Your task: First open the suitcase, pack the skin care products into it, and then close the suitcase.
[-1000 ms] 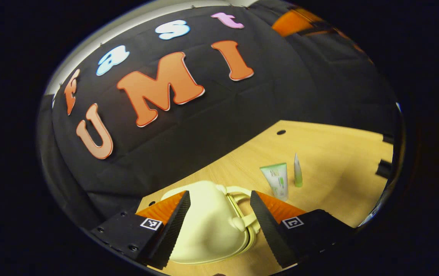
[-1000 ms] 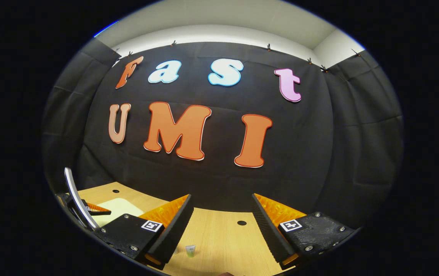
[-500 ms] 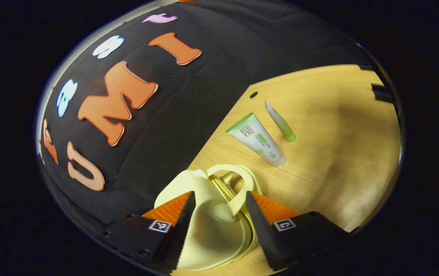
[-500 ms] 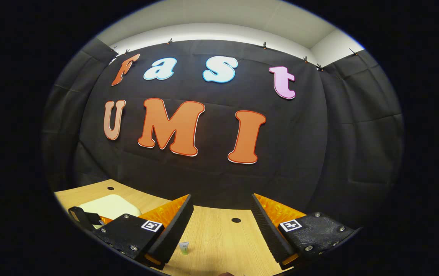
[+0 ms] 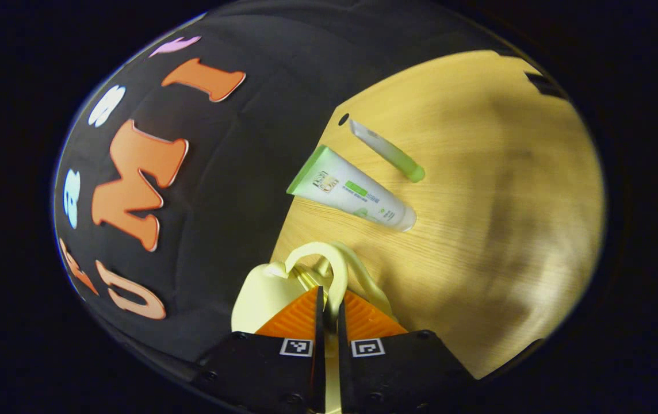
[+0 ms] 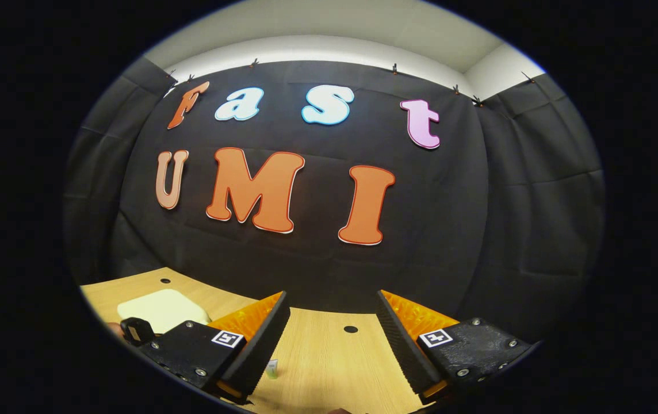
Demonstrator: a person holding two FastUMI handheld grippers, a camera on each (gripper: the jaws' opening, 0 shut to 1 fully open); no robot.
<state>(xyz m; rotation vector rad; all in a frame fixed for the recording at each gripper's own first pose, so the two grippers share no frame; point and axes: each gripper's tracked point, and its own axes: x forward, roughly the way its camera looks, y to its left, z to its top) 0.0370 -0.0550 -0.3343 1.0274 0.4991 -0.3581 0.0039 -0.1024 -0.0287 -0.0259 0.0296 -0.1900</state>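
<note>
My left gripper (image 5: 329, 310) is pinched narrow on the handle (image 5: 337, 270) of the pale suitcase (image 5: 260, 293), which lies closed on the table (image 5: 478, 230) by the booth wall. To open it well, I should lift steadily, without yanking. My right gripper (image 6: 332, 339) waits wide and empty; the large tube (image 5: 352, 195) and slim tube (image 5: 386, 150) lie near.

suitcase (image 5: 260, 290): smooth pale plastic, soft sheen | table (image 5: 478, 230): matt wood grain | tube (image 5: 352, 192): glossy plastic
</note>
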